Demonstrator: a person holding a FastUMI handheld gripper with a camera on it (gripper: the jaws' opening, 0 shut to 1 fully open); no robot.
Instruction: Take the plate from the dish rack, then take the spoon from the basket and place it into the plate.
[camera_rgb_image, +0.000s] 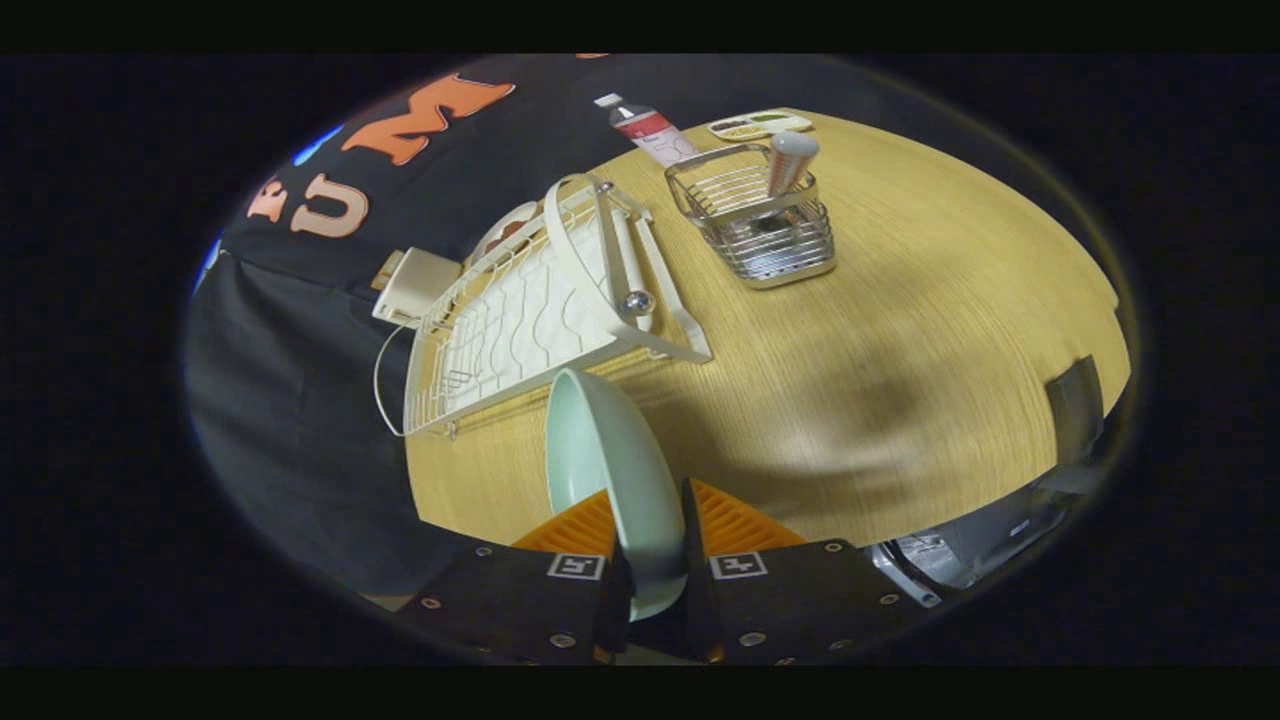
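Between our jaws, clamped edge-on, sits the pale green plate (610, 470): both fingers of the gripper (650, 560) press on its rim from either side, and the rest of it sticks forward over the wooden surface (900, 330), just short of the white dish rack (520, 310) it belongs to. We judge the plate to be out of the rack and in the air, so the first step looks close to finished.

It reads to us as stiff, glazed ware: smooth, probably slippery, and breakable if it drops. Held by one edge, its weight hangs ahead of the grip and could pivot, so we would keep the squeeze firm and lower it flat onto bare wood, slowly.

Beyond the rack stands the wire basket (765, 225), with the spoon (790, 160) upright in it, its rounded end poking above the rim. We take the spoon for light and rigid, likely smooth too. The exposed upper part is the sensible place to pinch it, lifting straight up so it clears the wires. A tube (650, 128) and a small tray (760, 124) lie behind the basket, well apart from our path.
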